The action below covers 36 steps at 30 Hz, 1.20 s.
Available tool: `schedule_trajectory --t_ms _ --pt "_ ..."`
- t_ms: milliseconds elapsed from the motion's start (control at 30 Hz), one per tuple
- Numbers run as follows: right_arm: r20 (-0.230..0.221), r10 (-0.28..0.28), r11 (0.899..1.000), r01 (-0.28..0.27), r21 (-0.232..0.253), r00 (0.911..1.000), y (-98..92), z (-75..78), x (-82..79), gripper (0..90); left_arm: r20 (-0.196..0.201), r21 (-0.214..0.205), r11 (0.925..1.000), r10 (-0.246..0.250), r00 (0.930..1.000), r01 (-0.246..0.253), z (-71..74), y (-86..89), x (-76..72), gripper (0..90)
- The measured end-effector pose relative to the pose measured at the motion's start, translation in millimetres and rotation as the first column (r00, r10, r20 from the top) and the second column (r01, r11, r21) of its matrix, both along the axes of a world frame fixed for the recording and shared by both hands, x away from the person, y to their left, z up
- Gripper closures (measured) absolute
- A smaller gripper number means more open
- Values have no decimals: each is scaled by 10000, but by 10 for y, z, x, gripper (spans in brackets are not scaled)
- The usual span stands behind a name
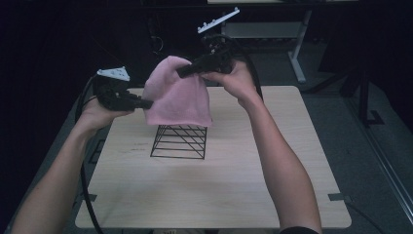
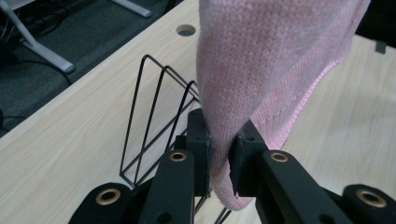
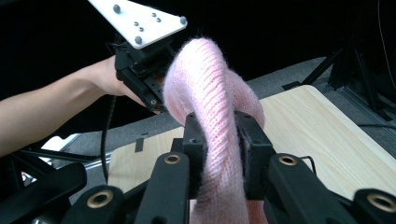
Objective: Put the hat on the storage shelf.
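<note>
The room behind the light wooden desk is dark. Both jaws are clenched on the pink knit hat, which you hold above the wire rack. Next, I think, you lower it over the rack.

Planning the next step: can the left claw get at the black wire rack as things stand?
Probably not yet. The left claw is shut on the pink knit hat, which the right claw also grips, and the hat hangs over the wire rack. It would have to let go first.

A black wire rack stands on the light wooden table
</note>
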State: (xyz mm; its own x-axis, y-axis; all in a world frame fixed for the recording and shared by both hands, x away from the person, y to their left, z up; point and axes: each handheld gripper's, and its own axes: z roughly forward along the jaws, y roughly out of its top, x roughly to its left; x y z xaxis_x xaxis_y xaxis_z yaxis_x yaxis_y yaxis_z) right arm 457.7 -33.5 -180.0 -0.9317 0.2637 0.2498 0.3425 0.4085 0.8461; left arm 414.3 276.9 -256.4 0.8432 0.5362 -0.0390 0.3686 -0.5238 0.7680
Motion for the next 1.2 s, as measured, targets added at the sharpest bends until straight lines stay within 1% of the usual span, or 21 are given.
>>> schedule_trajectory --t_ms 33,200,233,300,367,400,433,500,533,600,667,733,833,867,900,967,1000,1033,1100,1167,1200 --pt "0 0 10000 0 0 10000 0 0 0 757 3 28 10000 12 10000 -12 -14 -2 5 801" --pt "-319 46 9999 -42 116 9995 -7 -120 47 756 -126 260 9996 117 9999 -113 -75 -1 28 798" --pt "-293 91 9999 -87 141 9995 -6 -140 51 756 -84 301 9995 80 9999 -77 -81 0 33 798" --pt "-440 64 10000 -61 65 9990 -2 -160 46 755 -77 398 9991 139 9999 -135 -106 -7 41 791" --pt "-443 70 10000 -71 -20 9990 4 -183 59 755 -99 495 9987 156 9998 -151 -124 -17 45 789" --pt "-443 70 10000 -71 -20 9990 4 -183 59 755 -131 461 9988 191 9997 -184 -139 -23 43 789" --pt "-440 70 9999 -75 -112 9990 10 -187 60 755 -152 555 9984 109 9998 -100 -149 -22 50 789" --pt "-456 149 9998 -155 -124 9989 37 -202 55 753 -267 629 9980 103 9996 -86 -173 -28 42 789" --pt "-441 172 9997 -181 -185 9989 51 -207 48 753 -199 670 9977 100 9998 -86 -180 -20 37 789" --pt "-418 261 9994 -270 -195 9988 73 -217 36 752 -261 622 9980 78 9996 -62 -203 3 26 789" --pt "-284 311 9992 -319 -261 9991 89 -235 25 751 -320 592 9982 94 9994 -75 -221 28 15 789" --pt "-399 276 9991 -288 -296 9988 102 -262 14 750 -363 561 9984 118 9993 -98 -245 51 0 789" --pt "-445 324 9984 -343 -444 9985 113 -313 7 749 -404 754 9971 107 9991 -76 -274 82 -25 789" --pt "-489 342 9983 -364 -460 9982 119 -329 3 748 -344 741 9972 49 9994 -24 -283 91 -31 790" --pt "-471 418 9978 -440 -487 9980 124 -348 9 747 -434 766 9970 79 9990 -46 -291 96 -43 791" --pt "-583 414 9975 -445 -541 9974 143 -368 -7 746 -422 858 9963 50 9991 -14 -308 110 -50 794" --pt "-594 432 9974 -465 -552 9973 150 -377 -8 746 -441 823 9966 94 9990 -57 -320 113 -57 802" --pt "-497 487 9971 -515 -567 9976 159 -393 -2 746 -457 864 9963 51 9989 -12 -332 118 -59 812" --pt "-676 466 9968 -509 -624 9966 176 -421 -7 745 -547 883 9961 22 9985 26 -376 117 -67 825" --pt "-680 496 9964 -541 -650 9965 193 -456 -4 744 -632 1039 9946 32 9980 33 -407 110 -69 833" --pt "-661 555 9958 -601 -695 9963 198 -471 0 743 -572 1122 9937 35 9984 29 -421 108 -71 834"
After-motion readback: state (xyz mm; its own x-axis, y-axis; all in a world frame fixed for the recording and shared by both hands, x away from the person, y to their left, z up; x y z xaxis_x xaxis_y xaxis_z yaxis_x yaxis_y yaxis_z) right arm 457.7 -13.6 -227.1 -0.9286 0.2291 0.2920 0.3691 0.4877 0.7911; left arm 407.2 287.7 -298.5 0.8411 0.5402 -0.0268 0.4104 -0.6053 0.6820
